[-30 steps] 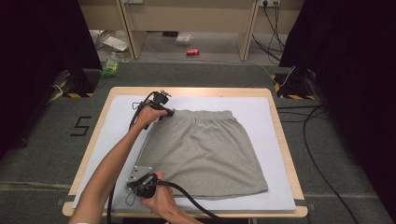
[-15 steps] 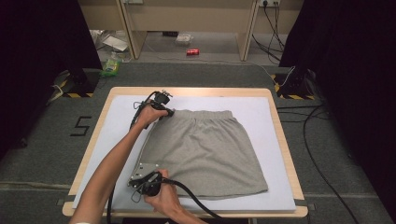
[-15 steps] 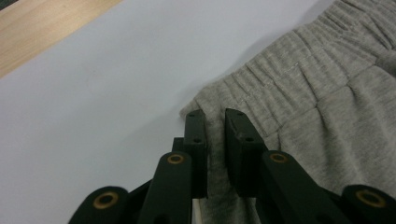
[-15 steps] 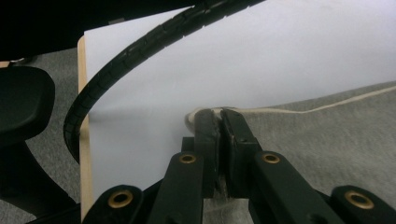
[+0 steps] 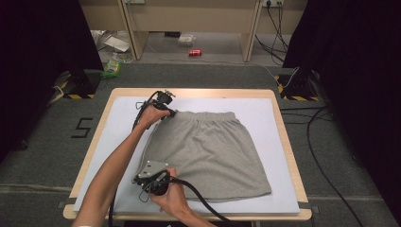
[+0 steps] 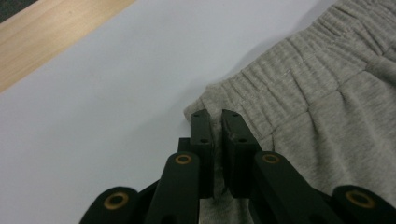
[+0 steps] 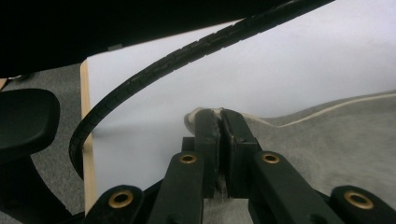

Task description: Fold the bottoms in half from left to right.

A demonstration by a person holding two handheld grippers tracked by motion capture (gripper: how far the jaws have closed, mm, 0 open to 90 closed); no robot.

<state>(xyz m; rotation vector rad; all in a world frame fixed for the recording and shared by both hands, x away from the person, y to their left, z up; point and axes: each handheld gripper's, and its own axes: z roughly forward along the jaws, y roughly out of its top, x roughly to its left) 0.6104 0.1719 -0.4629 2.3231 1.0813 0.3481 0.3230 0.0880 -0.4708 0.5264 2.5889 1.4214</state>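
Grey skirt lies flat on white mat, waistband at far side. L gripper has just been closing; jaws now pinch waistband corner w/ fabric between. R gripper jaws clamped on near hem corner. Both grips on same side edge, prob. to lift and fold across.

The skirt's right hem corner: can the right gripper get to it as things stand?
Probably not at once. The right gripper is shut on the left hem corner of the skirt, so it must let go first. Beyond that, the cloth lies flat and nothing blocks the way across.
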